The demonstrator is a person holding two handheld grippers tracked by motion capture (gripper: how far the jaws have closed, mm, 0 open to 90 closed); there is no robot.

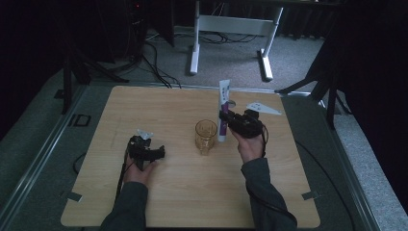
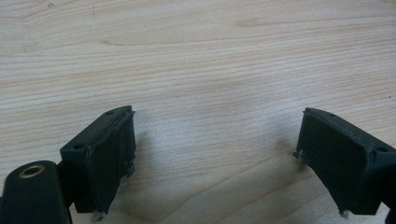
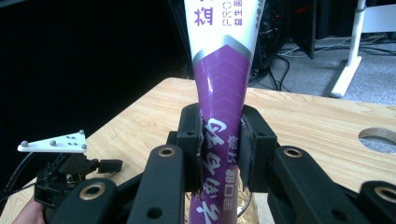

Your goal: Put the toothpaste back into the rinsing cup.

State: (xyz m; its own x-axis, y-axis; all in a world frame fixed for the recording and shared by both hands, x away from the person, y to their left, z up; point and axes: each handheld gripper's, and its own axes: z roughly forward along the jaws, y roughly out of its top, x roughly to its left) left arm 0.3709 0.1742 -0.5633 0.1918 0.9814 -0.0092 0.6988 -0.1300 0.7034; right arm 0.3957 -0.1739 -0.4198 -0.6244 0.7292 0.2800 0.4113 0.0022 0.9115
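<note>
A purple and white toothpaste tube point(image 1: 223, 108) stands upright just right of an amber glass cup point(image 1: 205, 135) at the table's middle. My right gripper point(image 1: 226, 119) is shut on the tube's lower purple part point(image 3: 223, 116); both pads press its sides. The cup's rim point(image 3: 247, 211) peeks out below the jaws in the right gripper view. My left gripper point(image 1: 144, 144) rests low over the table at the left, open, its two fingers point(image 2: 109, 154) wide apart over bare wood with nothing between them. The left gripper point(image 3: 70, 172) also shows far off in the right gripper view.
The light wooden table point(image 1: 159, 187) has a round hole point(image 3: 379, 136) near its far right. A white desk frame point(image 1: 231, 29) and cables lie on the grey carpet beyond. Dark stands flank the table.
</note>
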